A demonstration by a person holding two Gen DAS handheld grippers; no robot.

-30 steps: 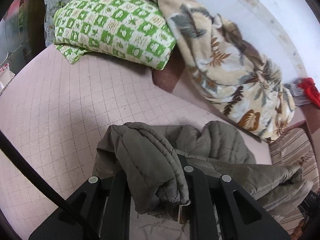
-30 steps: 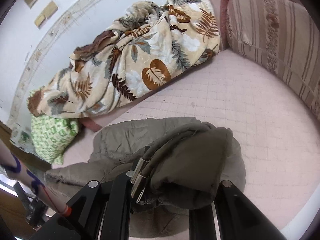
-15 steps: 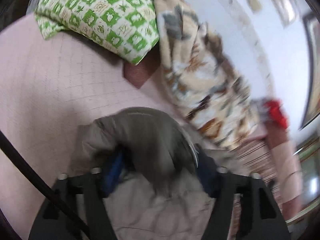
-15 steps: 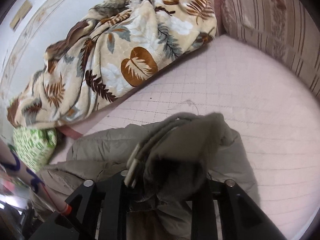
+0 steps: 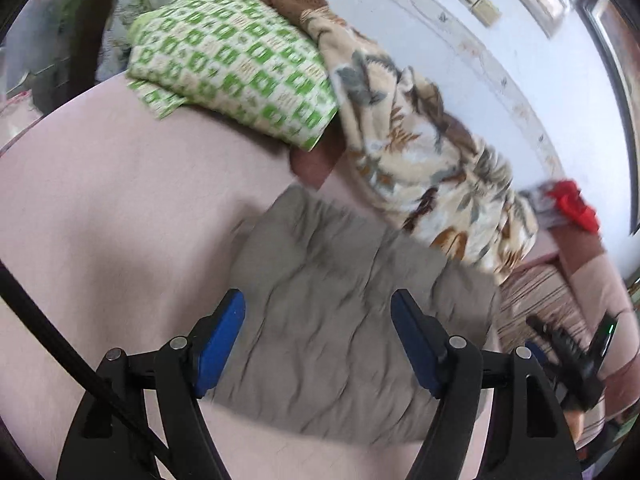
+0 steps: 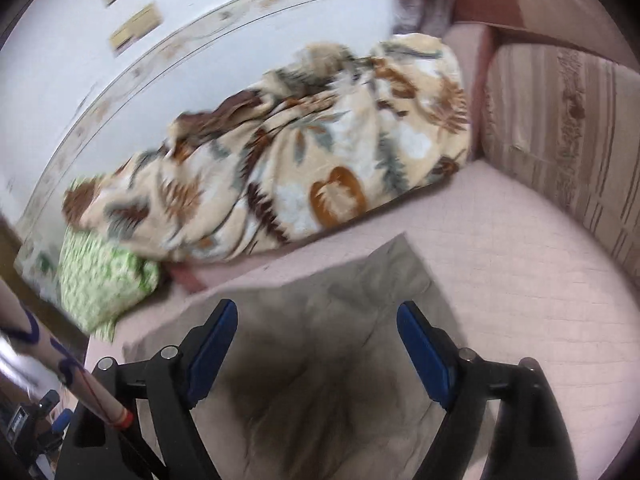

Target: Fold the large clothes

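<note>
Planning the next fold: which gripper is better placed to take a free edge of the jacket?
Probably right. The right gripper is open over the olive jacket, whose far corner lies exposed ahead on the pink mattress. The left gripper, also open, hovers over the jacket's middle, its far edge by the leaf-print blanket.

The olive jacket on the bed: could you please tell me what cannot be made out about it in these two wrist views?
- Left wrist: the jacket is motion-blurred, so seams, zipper and fold edges are unreadable; the left gripper covers its near edge.
- Right wrist: the jacket's near part is blurred and dark, and runs off the bottom edge behind the right gripper.
- Sleeves and collar: visible in neither view.
</note>
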